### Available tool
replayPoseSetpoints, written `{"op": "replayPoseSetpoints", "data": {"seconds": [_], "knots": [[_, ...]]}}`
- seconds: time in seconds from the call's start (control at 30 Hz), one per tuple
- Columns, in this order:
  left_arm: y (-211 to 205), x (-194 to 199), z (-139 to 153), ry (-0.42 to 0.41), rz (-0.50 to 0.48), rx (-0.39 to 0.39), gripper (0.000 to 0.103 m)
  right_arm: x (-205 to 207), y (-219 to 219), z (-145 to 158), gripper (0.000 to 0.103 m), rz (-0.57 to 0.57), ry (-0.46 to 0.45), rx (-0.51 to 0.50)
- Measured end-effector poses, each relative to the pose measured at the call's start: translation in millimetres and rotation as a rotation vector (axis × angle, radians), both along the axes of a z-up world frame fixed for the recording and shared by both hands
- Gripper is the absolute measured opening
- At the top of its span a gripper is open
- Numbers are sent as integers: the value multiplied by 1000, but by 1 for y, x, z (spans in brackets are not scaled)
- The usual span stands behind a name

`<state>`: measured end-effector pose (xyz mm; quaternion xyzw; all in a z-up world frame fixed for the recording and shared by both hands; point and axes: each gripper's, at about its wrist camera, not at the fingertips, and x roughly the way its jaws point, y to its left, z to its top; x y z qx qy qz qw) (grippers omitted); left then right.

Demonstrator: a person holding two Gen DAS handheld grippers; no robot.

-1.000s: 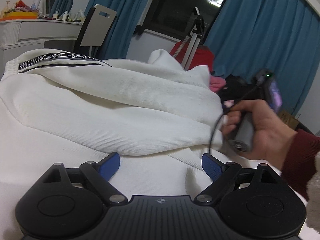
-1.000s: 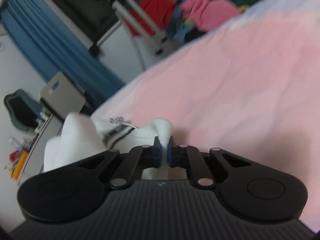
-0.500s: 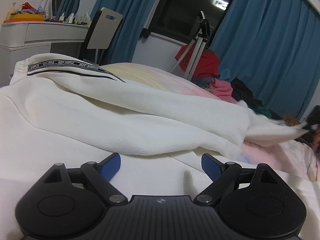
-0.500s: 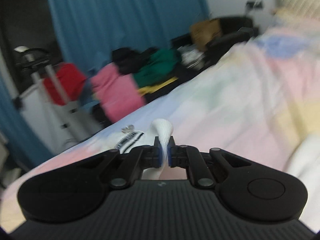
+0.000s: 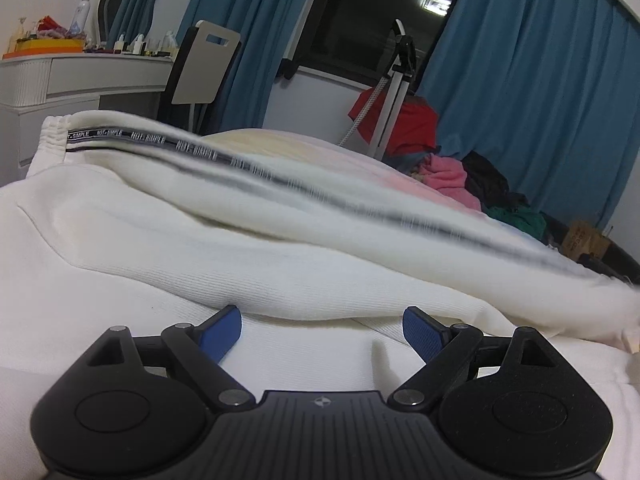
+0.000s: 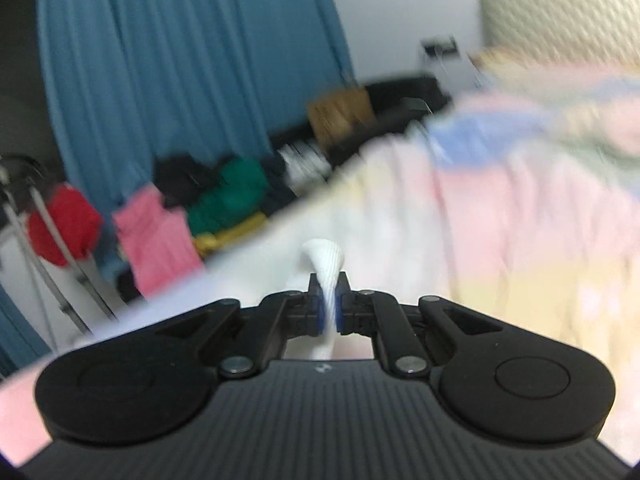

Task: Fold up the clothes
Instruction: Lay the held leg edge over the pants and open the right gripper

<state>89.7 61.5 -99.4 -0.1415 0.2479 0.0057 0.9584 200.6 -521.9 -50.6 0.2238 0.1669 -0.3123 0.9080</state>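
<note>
Dim indoor light, right-wrist motion blur

Your left gripper [image 5: 322, 330]: jaws spread wide, blue pads [image 5: 222, 330] well apart, nothing between them; held low and level, pointing forward, fingertips just at fold of white garment [image 5: 200, 256].

Your right gripper [image 6: 328, 306]: jaws closed tight, blue pads pinching bunched piece of white garment, cloth sticking up above fingertips and hanging below them. Gripper roughly level. Right wrist view blurred, finer pose hard to read.
</note>
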Motion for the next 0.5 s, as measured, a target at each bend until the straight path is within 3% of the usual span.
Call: {"op": "replayPoseSetpoints", "data": {"seconds": [0.13,0.27,0.4,0.5], "knots": [[-6,0,1,-6,-14,31,89,-26,-15,-71,9,-31,45,92],[-11,0,2,-4,-17,62,89,-37,-19,-91,9,-13,-16,135],[-19,-3,7,-19,-22,108,89,-42,-15,-81,9,-15,-90,135],[-28,-6,11,-40,-32,152,89,-39,-12,-91,9,-1,-39,116]]}}
